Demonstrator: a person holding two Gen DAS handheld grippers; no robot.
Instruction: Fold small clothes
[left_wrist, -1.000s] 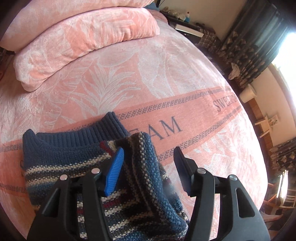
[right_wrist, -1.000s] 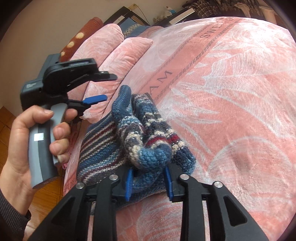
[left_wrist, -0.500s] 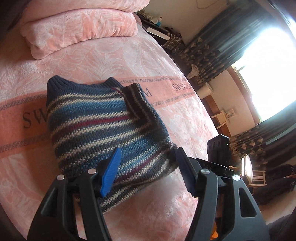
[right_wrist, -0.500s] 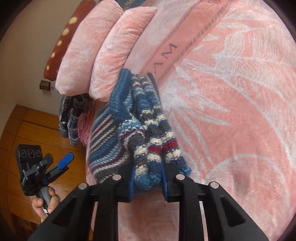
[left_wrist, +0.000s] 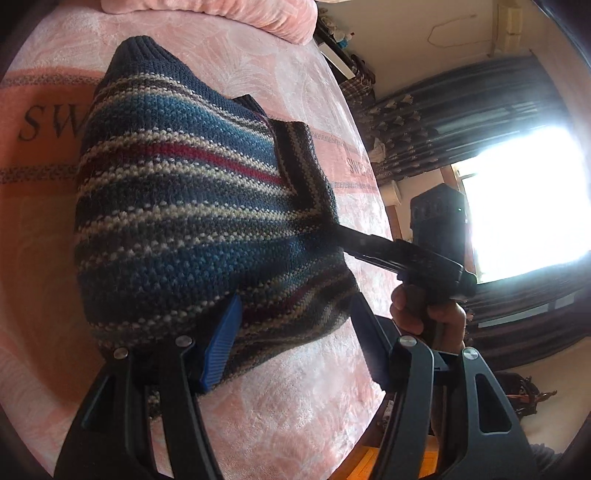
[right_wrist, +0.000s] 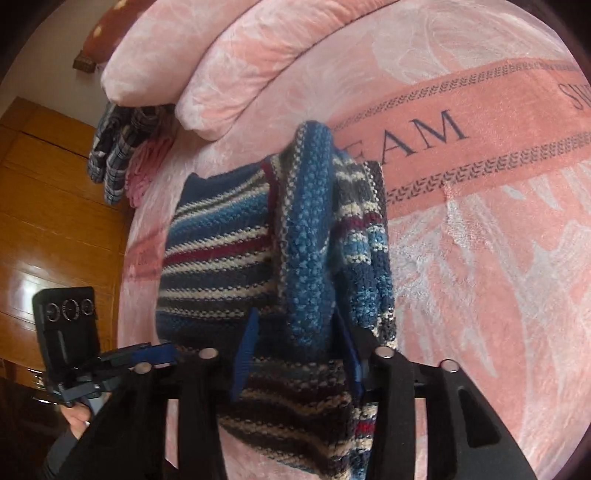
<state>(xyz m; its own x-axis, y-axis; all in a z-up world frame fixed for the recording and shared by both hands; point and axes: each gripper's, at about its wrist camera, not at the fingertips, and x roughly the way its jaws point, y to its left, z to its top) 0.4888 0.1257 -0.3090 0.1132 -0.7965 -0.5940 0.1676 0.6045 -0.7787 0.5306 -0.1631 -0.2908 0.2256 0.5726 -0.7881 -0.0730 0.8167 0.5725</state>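
Right tongs (right_wrist: 299, 343) gripping sweater (right_wrist: 221, 251), left tongs (left_wrist: 295, 332) wide

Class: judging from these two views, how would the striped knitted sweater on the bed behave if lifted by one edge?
The striped sweater would probably sag: its fold bulges between the right gripper fingers. The chunky knit looks grippy, unlikely to slip. Layers would likely fall open; the left gripper holds nothing.
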